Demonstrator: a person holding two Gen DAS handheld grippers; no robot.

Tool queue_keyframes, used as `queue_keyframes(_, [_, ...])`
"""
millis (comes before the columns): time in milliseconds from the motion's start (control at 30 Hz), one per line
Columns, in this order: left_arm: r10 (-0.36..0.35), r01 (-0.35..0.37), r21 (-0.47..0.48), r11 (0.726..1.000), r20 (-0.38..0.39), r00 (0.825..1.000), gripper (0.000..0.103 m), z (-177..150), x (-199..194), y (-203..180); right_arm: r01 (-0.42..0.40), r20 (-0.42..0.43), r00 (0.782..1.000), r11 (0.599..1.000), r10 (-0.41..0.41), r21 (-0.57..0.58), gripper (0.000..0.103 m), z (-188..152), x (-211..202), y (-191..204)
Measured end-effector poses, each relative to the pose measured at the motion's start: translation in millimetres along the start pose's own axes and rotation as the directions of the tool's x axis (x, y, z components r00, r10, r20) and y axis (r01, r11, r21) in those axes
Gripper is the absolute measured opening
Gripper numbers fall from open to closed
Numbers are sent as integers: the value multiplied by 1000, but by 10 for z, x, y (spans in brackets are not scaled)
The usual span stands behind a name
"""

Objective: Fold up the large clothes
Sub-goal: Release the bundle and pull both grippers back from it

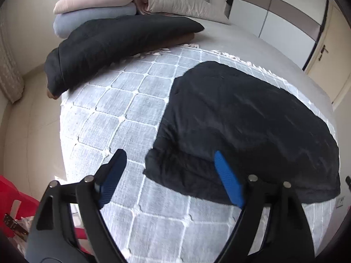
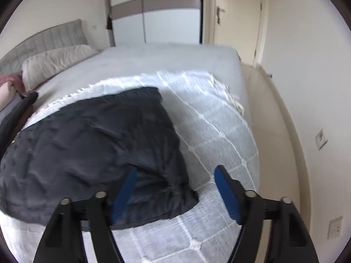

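Note:
A dark navy garment (image 1: 248,129) lies folded in a thick bundle on the white grid-patterned blanket (image 1: 122,118) on the bed. It also shows in the right wrist view (image 2: 94,149). My left gripper (image 1: 169,155) is open and empty, just above the garment's near left corner. My right gripper (image 2: 175,171) is open and empty, above the garment's near right corner. Neither gripper touches the cloth.
A second dark folded garment (image 1: 114,43) lies on a brown one at the bed's far left, by stacked pillows (image 1: 94,6). A red plastic chair (image 1: 13,199) stands at the near left. A wardrobe (image 2: 155,13) and door (image 2: 232,17) stand beyond the bed.

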State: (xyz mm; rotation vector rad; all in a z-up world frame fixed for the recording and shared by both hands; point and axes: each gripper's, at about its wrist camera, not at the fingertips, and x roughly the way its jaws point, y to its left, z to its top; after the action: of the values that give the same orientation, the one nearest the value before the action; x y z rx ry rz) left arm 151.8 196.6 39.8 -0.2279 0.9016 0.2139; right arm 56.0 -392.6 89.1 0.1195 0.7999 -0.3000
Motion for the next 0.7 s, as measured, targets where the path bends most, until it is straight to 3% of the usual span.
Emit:
queue_keyframes(100, [-22,25,53,998,-49,999,83,-111,-163,-199,-14,1,1000,997,15,-74,86,-57,-239,193])
queue_keyframes(233, [-51,63,114,991,-105,993,83,-378,-349,-483,-47,-53,998,990,41,-129,88,-205,-446,441])
queue_keyframes(433, [-47,59,173,983,-73,996,84,-670,-615,-932,-133,-109,987,984,121,-114,88,-542,-620,663])
queue_keyframes(700, [-73,84,206,975,-61,995,84,-859,-662,-1334,-159,-118,983,977,143,-142,88,-710,-638,801])
